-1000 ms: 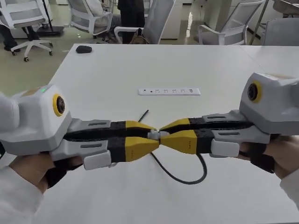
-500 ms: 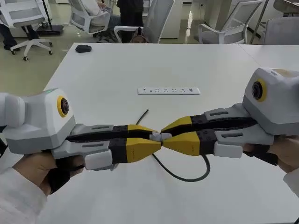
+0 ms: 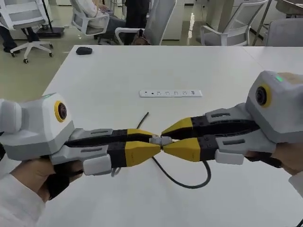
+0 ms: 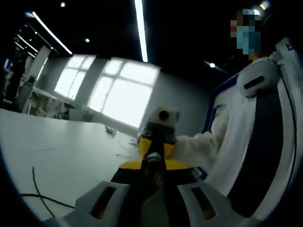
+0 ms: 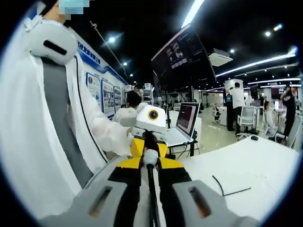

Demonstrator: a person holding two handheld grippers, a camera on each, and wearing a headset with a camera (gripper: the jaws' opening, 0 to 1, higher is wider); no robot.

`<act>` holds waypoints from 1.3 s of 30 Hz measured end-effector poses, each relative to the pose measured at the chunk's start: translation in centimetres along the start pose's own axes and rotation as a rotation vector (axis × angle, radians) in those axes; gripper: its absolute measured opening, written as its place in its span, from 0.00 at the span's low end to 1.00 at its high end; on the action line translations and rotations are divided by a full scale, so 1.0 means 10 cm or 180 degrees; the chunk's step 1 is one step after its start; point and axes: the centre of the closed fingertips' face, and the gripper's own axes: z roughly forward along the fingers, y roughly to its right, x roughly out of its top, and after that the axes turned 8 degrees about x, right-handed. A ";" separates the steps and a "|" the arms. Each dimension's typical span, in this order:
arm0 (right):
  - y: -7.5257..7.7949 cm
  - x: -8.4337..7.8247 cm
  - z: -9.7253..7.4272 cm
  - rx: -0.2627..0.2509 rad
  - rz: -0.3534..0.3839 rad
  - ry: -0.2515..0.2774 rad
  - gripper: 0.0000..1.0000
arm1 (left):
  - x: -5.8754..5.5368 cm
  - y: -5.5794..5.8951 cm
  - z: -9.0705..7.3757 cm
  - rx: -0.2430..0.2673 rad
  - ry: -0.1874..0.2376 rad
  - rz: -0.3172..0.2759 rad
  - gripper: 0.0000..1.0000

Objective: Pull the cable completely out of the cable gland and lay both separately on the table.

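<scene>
Two hand-held tools are meeting tip to tip, level above the table's near edge. The left gripper is clamping tight on the cable gland. The right gripper is pinching the cable, whose slack is looping onto the table.

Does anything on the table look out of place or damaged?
Nothing stands out. The cable runs from the cable gland in a smooth, unkinked loop onto the table, and the power strip lies flat.
</scene>
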 end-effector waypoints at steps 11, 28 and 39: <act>0.07 0.10 -0.10 0.0106 0.1255 0.0640 0.24 | 0.08 0.07 0.00 0.0082 -0.0008 0.0903 0.15; -0.02 0.09 -0.09 0.0116 0.1182 0.0513 0.11 | 0.11 0.08 0.03 0.0041 -0.0025 0.0906 0.15; -0.02 0.09 -0.09 -0.0051 0.0316 0.0123 0.10 | 0.11 0.02 0.04 0.0020 -0.0049 0.0257 0.15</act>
